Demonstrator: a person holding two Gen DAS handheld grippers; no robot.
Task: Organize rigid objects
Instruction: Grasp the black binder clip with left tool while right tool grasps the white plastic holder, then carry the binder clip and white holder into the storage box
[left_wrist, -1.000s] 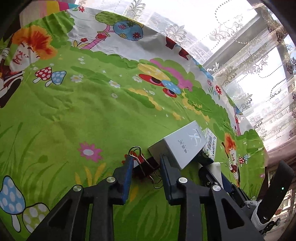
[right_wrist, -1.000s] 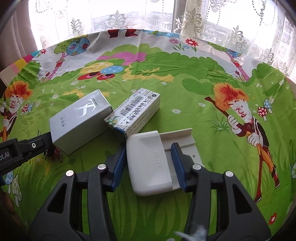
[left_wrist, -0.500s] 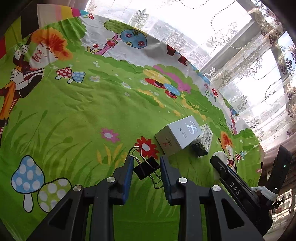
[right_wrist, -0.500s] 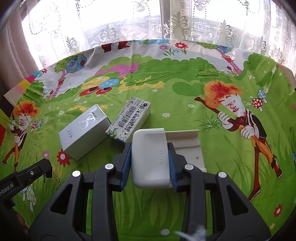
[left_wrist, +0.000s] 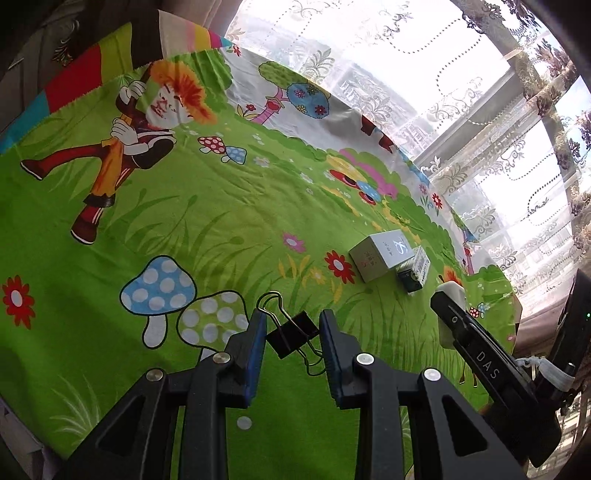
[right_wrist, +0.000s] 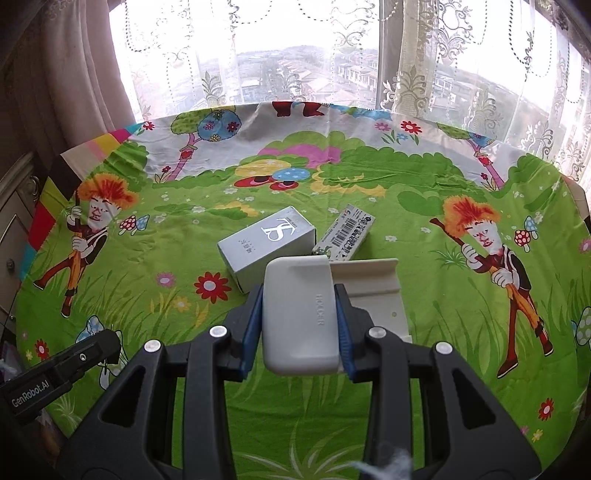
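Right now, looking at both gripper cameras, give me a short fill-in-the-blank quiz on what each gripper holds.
1. The left gripper holds a black ____ clip.
2. The right gripper is shut on a white ____.
3. On the tablecloth, the grey box lies beside a box printed with a ____.

Missing words: binder; holder; barcode

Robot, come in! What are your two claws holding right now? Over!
Left gripper: jaws shut on binder clip. Right gripper: jaws shut on white holder. Two boxes just ahead of it, grey box nearest.
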